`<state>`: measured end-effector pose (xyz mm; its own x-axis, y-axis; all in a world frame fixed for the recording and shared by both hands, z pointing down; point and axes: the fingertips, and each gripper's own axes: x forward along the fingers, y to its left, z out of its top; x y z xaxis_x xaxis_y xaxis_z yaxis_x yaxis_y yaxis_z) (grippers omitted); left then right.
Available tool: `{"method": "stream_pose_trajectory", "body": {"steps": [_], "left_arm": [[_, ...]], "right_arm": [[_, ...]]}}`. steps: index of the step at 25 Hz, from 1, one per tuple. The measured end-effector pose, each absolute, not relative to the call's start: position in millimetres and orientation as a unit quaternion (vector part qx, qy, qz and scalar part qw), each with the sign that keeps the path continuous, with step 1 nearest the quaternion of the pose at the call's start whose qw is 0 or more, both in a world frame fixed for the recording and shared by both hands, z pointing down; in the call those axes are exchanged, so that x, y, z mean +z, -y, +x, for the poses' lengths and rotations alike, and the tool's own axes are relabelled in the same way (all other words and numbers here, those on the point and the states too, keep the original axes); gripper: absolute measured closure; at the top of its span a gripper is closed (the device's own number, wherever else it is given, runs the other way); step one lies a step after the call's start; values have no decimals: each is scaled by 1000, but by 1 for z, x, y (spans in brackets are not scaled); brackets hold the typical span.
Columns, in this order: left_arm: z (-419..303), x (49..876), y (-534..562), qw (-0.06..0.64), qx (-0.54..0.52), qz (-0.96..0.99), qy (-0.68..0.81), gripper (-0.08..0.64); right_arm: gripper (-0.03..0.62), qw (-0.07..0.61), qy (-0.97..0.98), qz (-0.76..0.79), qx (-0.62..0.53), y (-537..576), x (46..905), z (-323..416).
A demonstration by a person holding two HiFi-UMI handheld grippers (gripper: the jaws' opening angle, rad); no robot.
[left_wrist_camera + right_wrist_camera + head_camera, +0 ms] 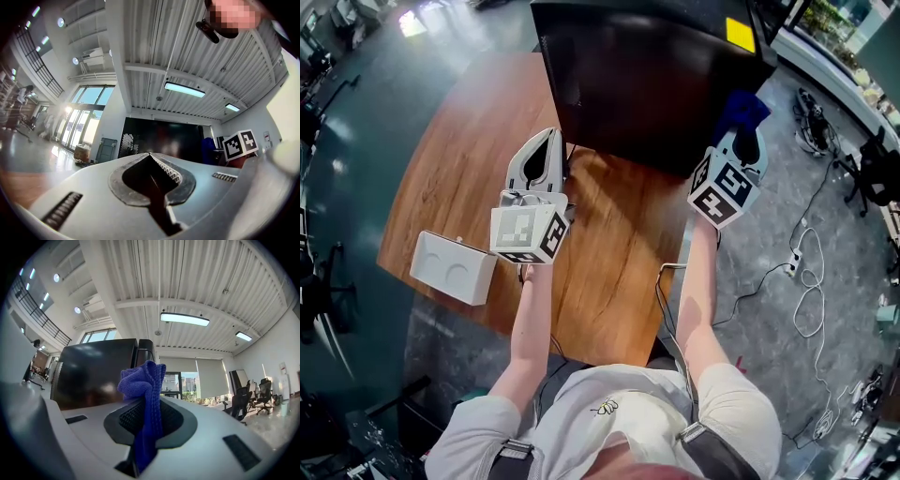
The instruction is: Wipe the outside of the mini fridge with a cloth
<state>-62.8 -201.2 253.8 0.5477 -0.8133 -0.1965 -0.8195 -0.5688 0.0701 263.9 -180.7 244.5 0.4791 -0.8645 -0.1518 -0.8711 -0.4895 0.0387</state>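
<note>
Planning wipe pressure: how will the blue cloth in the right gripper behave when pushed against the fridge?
Probably floppy: the blue cloth bunches and folds over above the right gripper, shut on it. Its knitted weave likely drags rather than slips on the mini fridge's glossy wall.

The head view looks steeply down from above the person onto the bench (609, 262) and the top of the mini fridge (647, 84). Both gripper views sit low behind their own fingers (93, 197) and tilt upward, so the ceiling (187, 56) fills most of each. They share the fridge's dark front, which stands larger in the right view, and the left view also catches the right gripper's marker cube (240, 144).
</note>
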Motion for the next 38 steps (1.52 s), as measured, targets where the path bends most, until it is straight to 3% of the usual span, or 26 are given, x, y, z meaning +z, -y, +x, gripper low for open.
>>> {"method": "stream_pose_trajectory", "body": {"steps": [8, 13, 24, 38], "left_arm": [[-75, 257, 203, 13, 106, -871, -480, 555], [-83, 261, 208, 13, 104, -864, -492, 555], [-131, 281, 220, 6, 86, -840, -536, 555], [-184, 308, 213, -11, 68, -818, -571, 555]], "right_arm": [[531, 55, -525, -846, 77, 171, 245, 237], [531, 83, -603, -791, 63, 197, 251, 161], [531, 25, -723, -683, 99, 316, 276, -23], [531, 31, -722, -689, 61, 360, 296, -67]]}}
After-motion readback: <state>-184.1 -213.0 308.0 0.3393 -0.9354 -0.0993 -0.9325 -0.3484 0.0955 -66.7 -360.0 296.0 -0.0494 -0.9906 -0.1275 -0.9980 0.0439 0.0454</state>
